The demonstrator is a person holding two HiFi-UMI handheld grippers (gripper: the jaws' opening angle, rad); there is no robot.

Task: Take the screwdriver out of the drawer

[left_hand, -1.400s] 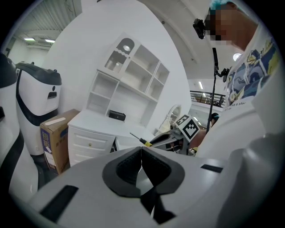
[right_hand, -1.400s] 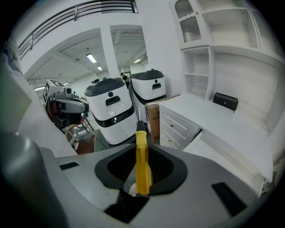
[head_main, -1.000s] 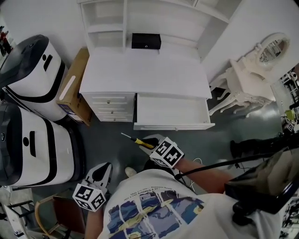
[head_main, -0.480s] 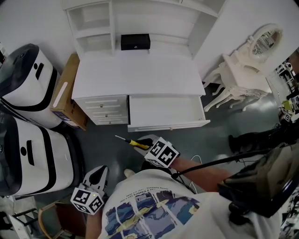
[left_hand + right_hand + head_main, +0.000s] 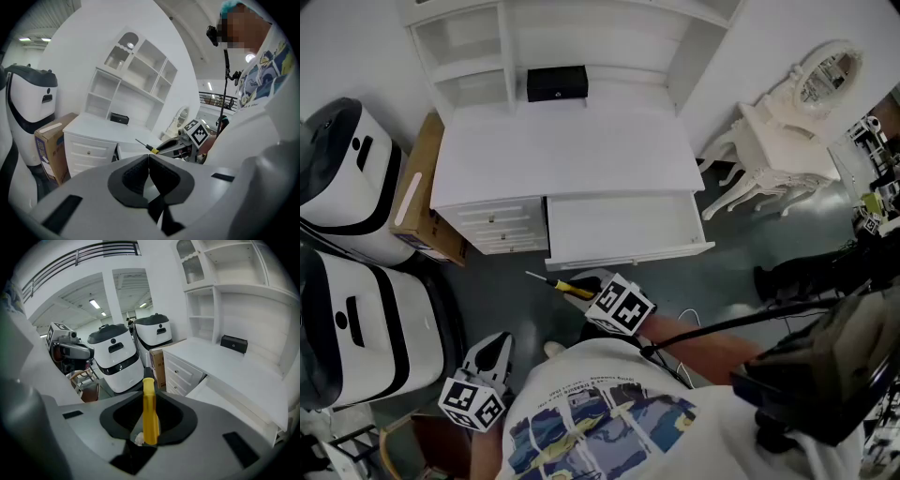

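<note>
The right gripper point(image 5: 584, 286) is clamping the screwdriver point(image 5: 555, 282) before the front edge of the open drawer point(image 5: 628, 255); the left gripper point(image 5: 502, 342), jaws together, is hanging near a white machine point(image 5: 356, 328).

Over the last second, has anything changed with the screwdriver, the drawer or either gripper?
Barely. The desk and the open drawer slid left in the head view, so the camera shifted; both grippers drifted only slightly with it. Nothing was taken or released. The right gripper stays shut on the screwdriver, held outside the drawer, in front of it. The left gripper stays shut and empty.
</note>
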